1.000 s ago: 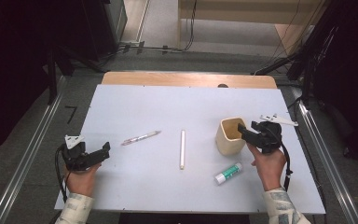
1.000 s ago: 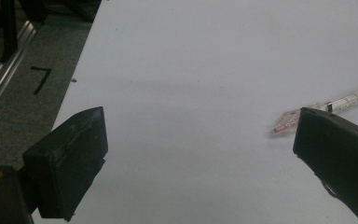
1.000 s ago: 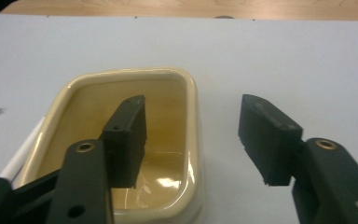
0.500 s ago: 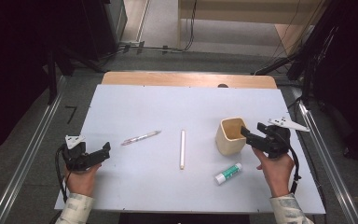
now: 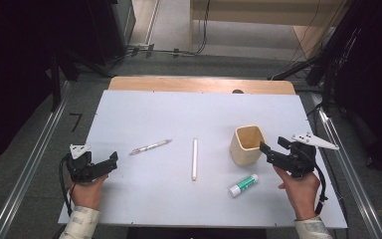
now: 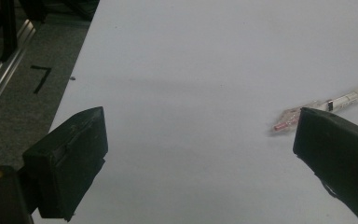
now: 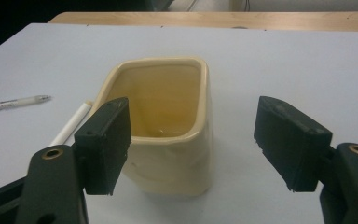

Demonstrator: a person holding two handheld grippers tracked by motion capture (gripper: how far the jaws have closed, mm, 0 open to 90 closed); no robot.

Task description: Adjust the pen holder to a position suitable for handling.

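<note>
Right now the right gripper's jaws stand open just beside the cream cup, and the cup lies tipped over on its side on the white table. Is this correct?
Not quite. The cream cup is not tipped over: it stands upright on the white table, mouth up, as the right gripper view shows. The rest holds: the right gripper is just beside it, jaws open and apart from the cup.

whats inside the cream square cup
The cream square ceramic cup looks empty: its yellowish inner walls and part of the bottom show bare. The near rim hides the front part of the bottom.
</note>
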